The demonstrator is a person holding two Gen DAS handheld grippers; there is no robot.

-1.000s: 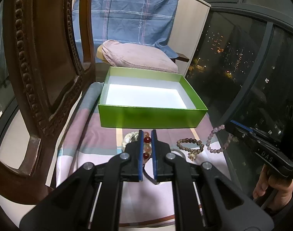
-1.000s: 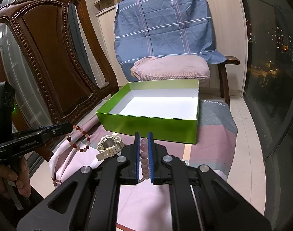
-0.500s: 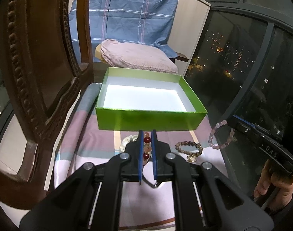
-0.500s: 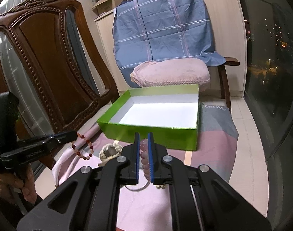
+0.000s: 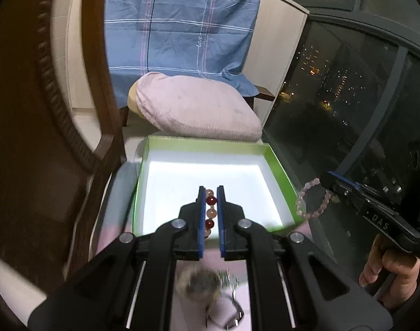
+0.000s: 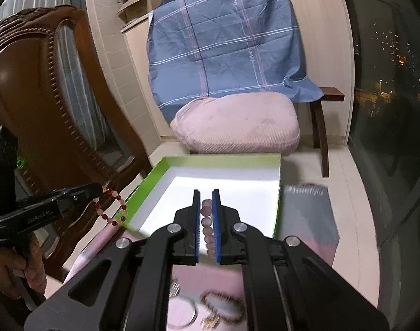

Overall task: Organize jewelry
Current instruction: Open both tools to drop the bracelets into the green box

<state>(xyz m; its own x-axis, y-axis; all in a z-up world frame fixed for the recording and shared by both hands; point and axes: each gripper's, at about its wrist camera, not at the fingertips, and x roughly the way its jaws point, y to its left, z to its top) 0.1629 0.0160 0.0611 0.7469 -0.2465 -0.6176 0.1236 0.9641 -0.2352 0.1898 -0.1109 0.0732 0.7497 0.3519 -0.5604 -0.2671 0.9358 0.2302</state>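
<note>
My left gripper point(image 5: 210, 190) is shut on a red and pale bead bracelet point(image 5: 210, 209) and holds it over the near edge of the green box point(image 5: 281, 171). From the right wrist view the same bracelet point(image 6: 113, 207) hangs from the left gripper point(image 6: 99, 190) beside the box's left wall point(image 6: 143, 179). My right gripper point(image 6: 206, 193) is shut on a pale pink bead bracelet point(image 6: 206, 220), above the box's near edge. That bracelet point(image 5: 312, 198) hangs at the box's right corner in the left wrist view.
A brown bead bracelet point(image 6: 223, 309), a ring-shaped piece point(image 6: 182, 314) and a watch point(image 5: 201, 284) lie on the pink striped cloth below the grippers. A carved wooden chair back point(image 6: 44, 110) stands left. A pink cushion point(image 5: 196, 110) and dark window point(image 5: 348, 96) lie beyond.
Both grippers have risen and moved forward with their bracelets, from above the cloth to over the box's near edge. The jewelry on the cloth now lies beneath and behind them.
</note>
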